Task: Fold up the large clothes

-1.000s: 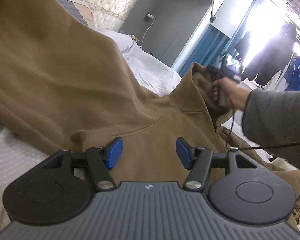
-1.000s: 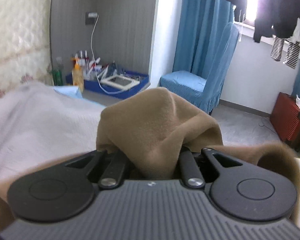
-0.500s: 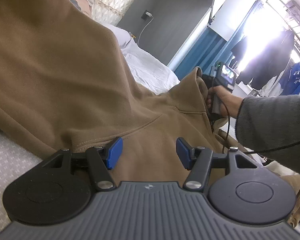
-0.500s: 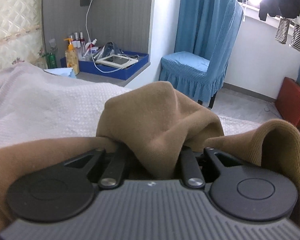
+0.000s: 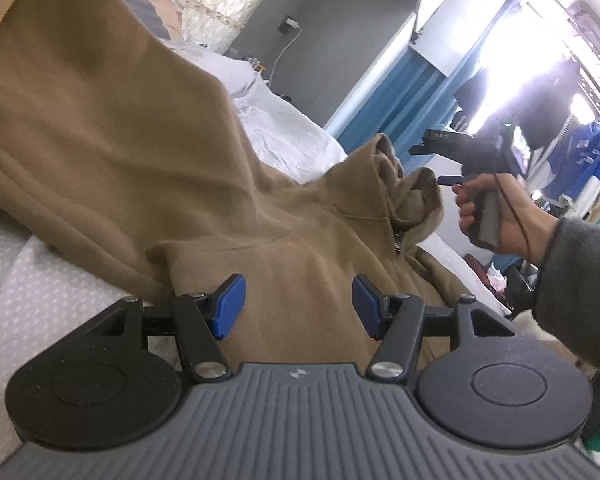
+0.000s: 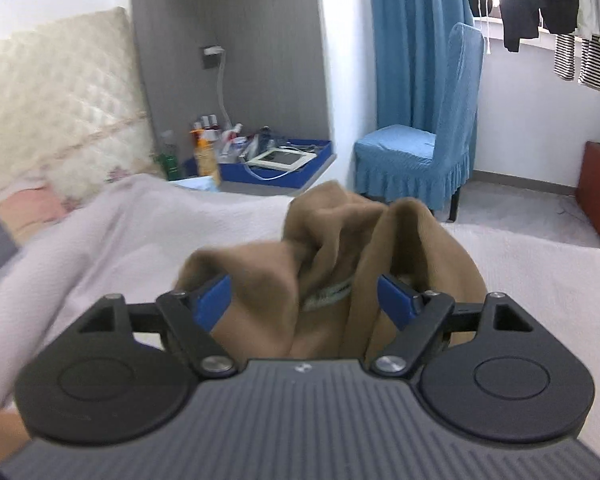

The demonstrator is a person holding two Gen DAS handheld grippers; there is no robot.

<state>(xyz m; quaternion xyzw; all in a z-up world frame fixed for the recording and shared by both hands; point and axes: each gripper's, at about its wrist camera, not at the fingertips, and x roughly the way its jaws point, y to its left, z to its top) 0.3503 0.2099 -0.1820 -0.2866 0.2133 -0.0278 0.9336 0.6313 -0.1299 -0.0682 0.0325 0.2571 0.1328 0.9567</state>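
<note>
Having just been spreading, right gripper (image 6: 304,300) releasing bunched tan fleece hoodie (image 5: 148,152) at twelve o'clock on white bed (image 6: 520,272); left gripper (image 5: 299,306) hovering spread, empty; folding barely beginning.

You have one big brown hoodie (image 5: 140,152) lying on one white bed (image 6: 540,280), and two grippers: the left gripper (image 5: 299,306) at 6 o'clock and the right gripper (image 5: 432,164) at 3 o'clock in the left wrist view. Each gripper has two blue pads (image 6: 212,300). In the right wrist view you see one blue chair (image 6: 420,152) at 1 o'clock, one blue tray (image 6: 284,164) at 12 o'clock and two striped socks (image 6: 576,60) at 2 o'clock.
</note>
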